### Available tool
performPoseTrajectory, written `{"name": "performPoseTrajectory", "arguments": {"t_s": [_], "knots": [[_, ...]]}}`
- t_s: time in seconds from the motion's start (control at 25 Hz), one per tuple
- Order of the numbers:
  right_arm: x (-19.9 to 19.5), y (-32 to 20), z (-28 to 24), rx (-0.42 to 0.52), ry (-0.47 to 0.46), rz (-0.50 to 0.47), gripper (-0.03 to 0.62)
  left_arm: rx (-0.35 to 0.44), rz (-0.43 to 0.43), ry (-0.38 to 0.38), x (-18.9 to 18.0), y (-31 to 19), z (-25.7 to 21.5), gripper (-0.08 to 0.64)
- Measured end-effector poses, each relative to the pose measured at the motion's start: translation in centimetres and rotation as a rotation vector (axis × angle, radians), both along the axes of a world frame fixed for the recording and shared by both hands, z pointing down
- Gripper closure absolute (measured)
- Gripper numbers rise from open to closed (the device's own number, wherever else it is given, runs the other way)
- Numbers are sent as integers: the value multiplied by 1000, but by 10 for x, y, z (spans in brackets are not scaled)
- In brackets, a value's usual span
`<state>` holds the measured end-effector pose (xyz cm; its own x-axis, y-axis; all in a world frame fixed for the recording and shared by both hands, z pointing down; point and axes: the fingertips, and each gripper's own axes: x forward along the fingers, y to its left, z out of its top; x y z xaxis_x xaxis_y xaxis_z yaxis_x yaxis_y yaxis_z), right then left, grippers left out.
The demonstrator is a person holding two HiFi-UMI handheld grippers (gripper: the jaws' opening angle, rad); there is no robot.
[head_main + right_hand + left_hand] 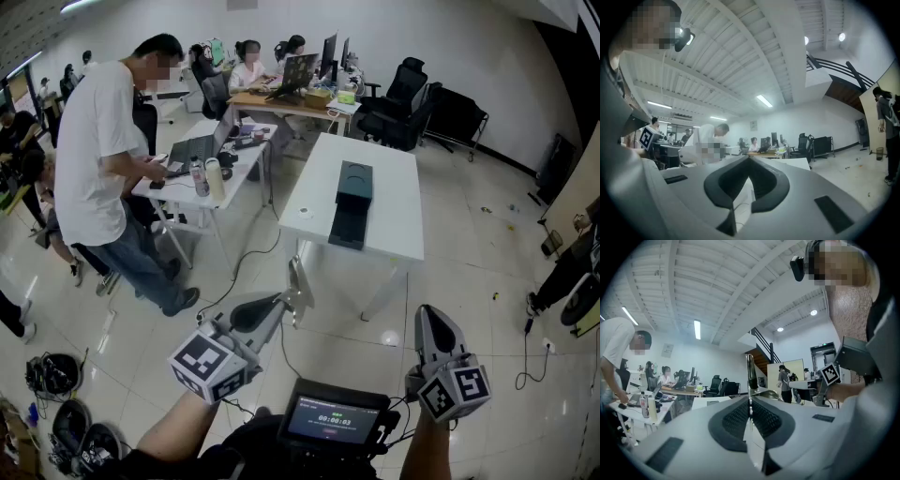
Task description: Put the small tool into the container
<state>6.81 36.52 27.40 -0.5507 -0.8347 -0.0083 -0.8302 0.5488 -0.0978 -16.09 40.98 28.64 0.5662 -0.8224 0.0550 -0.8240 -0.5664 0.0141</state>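
In the head view my left gripper [287, 304] hovers above the floor in front of the white table [398, 202], well short of it. It is shut on a small thin metal tool [297, 281] that sticks out past the tips. The left gripper view shows the same tool [750, 373] standing up between the closed pads of the left gripper [750, 400]. The dark container [354, 181] sits on the table with its lid [348, 225] folded open toward me. My right gripper [425, 312] is at the lower right, shut and empty; the right gripper view shows this gripper [749, 158] with its tips together.
A person in a white shirt [98, 159] stands at the left by a folding table [202, 173] with a laptop and bottles. Desks with seated people and office chairs [405, 98] line the back. Helmets [56, 375] and cables lie on the floor. A small screen [334, 420] sits at my chest.
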Motion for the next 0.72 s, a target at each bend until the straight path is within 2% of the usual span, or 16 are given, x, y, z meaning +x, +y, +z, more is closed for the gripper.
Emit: {"name": "performPoseTrajectory", "arguments": {"t_s": [0.28, 0.72], "knots": [[-17, 0, -2, 6, 7, -1, 580, -10, 12, 24, -12, -1, -2, 541], [-77, -7, 4, 10, 13, 55, 580, -17, 77, 50, -72, -18, 10, 543]]}}
